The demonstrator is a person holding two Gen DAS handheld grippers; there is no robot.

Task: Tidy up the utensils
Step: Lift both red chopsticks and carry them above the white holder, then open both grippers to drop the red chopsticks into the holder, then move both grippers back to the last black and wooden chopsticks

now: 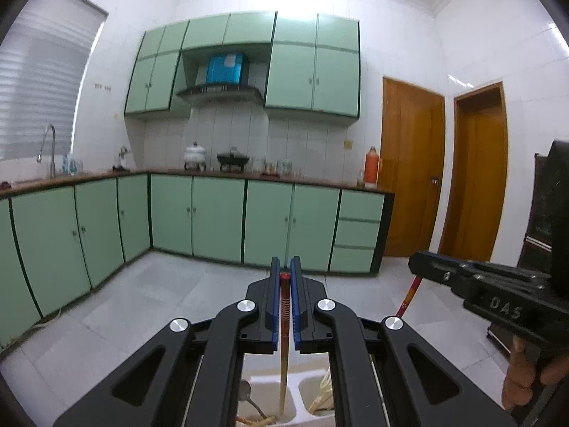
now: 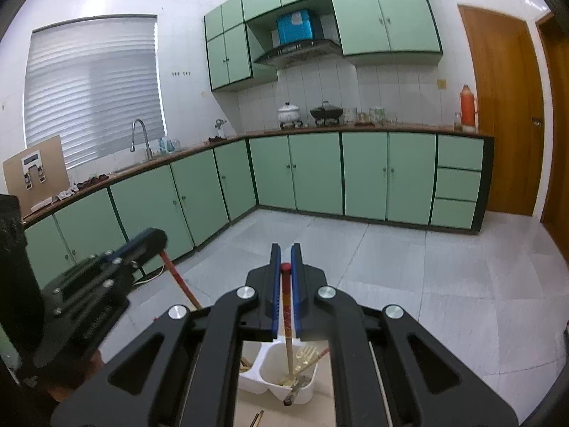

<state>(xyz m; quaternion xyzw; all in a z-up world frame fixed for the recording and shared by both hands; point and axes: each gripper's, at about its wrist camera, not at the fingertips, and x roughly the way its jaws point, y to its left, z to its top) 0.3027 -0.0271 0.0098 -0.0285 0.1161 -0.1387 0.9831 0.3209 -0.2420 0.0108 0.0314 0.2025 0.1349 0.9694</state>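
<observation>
My left gripper (image 1: 284, 274) is shut on a red-tipped wooden chopstick (image 1: 283, 338) that hangs upright into a white divided utensil holder (image 1: 274, 380). A spoon (image 1: 245, 391) and other chopsticks lie in the holder. My right gripper (image 2: 285, 259) is shut on a second red-topped chopstick (image 2: 287, 316), whose lower end reaches into the white holder (image 2: 270, 363) beside a golden fork (image 2: 306, 354). Each gripper shows in the other's view: the right gripper (image 1: 419, 267) at the right, the left gripper (image 2: 153, 238) at the left.
The holder stands on a light tabletop (image 2: 249, 409) where a loose chopstick (image 2: 258, 418) lies. Beyond are a grey tiled floor, green cabinets (image 1: 220, 217), a counter with pots, a sink tap (image 2: 140, 135) and wooden doors (image 1: 412, 163).
</observation>
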